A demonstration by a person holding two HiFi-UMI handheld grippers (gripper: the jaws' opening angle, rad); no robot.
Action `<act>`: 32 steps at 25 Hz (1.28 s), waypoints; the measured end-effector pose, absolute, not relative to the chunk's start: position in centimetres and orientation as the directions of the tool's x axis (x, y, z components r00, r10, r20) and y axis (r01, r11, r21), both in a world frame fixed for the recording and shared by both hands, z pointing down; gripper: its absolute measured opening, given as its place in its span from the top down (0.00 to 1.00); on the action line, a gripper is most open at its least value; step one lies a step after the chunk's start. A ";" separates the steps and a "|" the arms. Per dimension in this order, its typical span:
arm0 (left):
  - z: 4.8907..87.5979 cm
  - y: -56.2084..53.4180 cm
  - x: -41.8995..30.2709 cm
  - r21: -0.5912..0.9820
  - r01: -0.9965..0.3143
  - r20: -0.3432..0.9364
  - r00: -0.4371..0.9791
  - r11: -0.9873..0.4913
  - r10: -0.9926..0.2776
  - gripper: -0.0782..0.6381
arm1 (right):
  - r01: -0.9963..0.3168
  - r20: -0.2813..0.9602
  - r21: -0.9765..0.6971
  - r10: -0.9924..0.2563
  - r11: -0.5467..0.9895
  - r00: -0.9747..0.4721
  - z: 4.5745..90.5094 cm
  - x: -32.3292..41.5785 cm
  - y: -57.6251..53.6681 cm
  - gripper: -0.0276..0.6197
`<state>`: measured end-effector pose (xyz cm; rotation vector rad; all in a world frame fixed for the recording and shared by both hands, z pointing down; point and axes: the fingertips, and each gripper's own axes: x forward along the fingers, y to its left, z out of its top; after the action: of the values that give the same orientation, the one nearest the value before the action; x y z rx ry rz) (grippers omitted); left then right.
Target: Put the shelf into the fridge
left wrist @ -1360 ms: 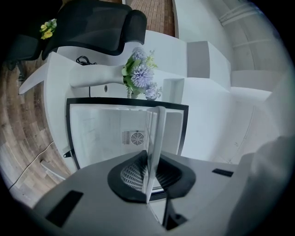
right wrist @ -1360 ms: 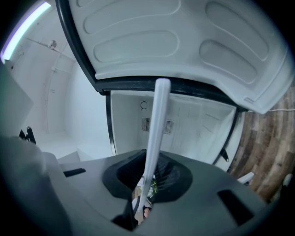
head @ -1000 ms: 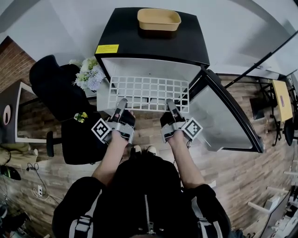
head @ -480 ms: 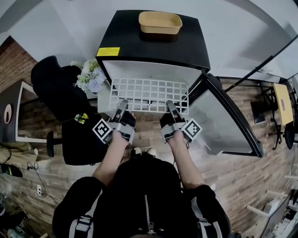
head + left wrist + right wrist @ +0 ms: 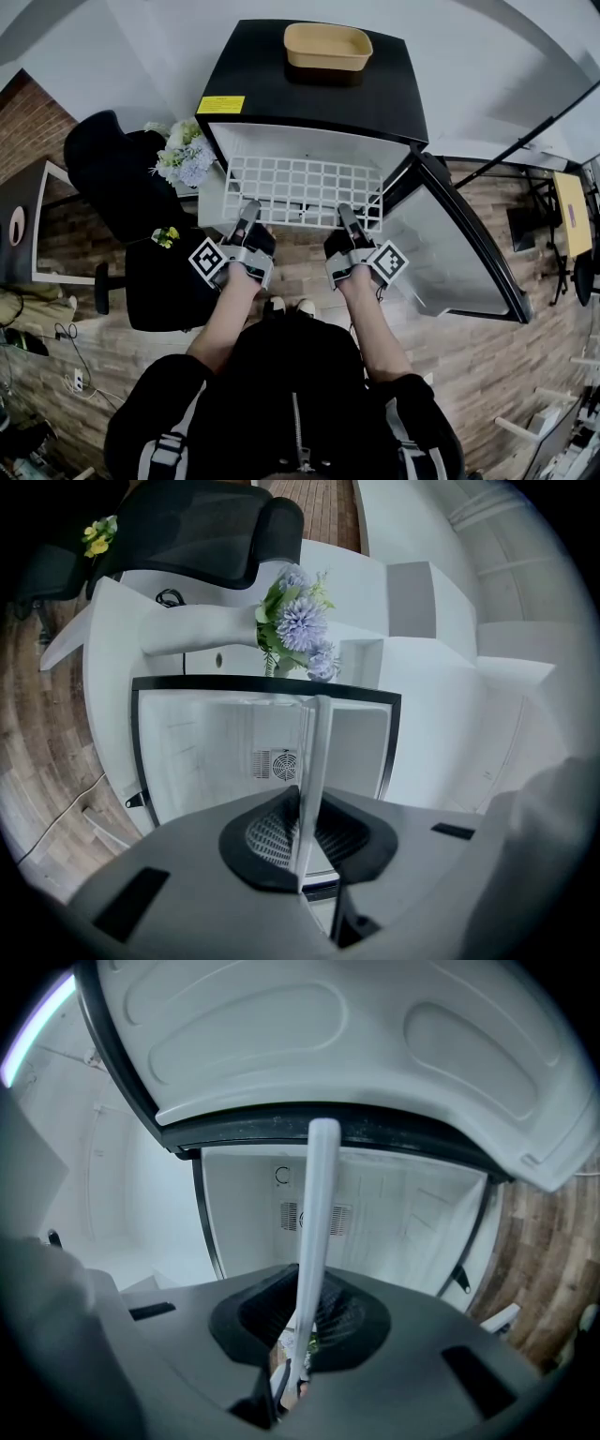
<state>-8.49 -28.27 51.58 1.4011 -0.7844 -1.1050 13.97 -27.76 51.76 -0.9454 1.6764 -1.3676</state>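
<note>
Wire shelf (image 5: 302,190) held level at the open fridge's (image 5: 309,89) mouth, both grippers clamped on its near edge.

The left gripper (image 5: 247,212) pinches the white grid's front rim towards the fridge's left wall, and the right gripper (image 5: 345,216) pinches it towards the fridge's right wall; each gripper view shows the shelf edge-on between closed jaws. The shelf's far edge lies just inside the white cavity. The fridge door (image 5: 450,253) stands swung out to the right of the fridge. A yellow tray (image 5: 328,45) sits on the fridge top, and artificial flowers (image 5: 183,155) stand beside its left wall.
</note>
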 end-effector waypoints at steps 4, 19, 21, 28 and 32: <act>51.4 -28.3 -8.5 0.980 0.128 -0.185 0.337 -0.150 -0.923 0.83 | -0.075 -0.107 -0.985 -0.895 0.154 -0.433 51.6 14.0 -27.7 0.91; 52.2 -28.4 -8.8 0.987 0.095 -0.153 0.302 -0.130 -0.941 0.83 | -0.071 -0.105 -0.985 -0.863 0.160 -0.494 51.8 13.5 -27.6 0.92; 52.3 -28.5 -9.0 0.985 0.104 -0.159 0.282 -0.134 -0.946 0.83 | -0.071 -0.099 -0.985 -0.856 0.156 -0.507 52.0 13.4 -27.7 0.92; 52.3 -28.7 -9.3 0.982 0.124 -0.167 0.213 -0.143 -0.963 0.83 | -0.054 -0.091 -0.988 -0.837 0.142 -0.540 52.0 13.1 -27.9 0.92; 52.0 -28.5 -9.3 0.984 0.115 -0.158 0.204 -0.136 -0.966 0.83 | -0.041 -0.096 -0.989 -0.835 0.141 -0.542 51.9 13.0 -27.8 0.92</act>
<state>-9.34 -28.48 52.05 1.3350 -0.9036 -1.1992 13.02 -27.82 51.89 -0.8474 1.7349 -1.4718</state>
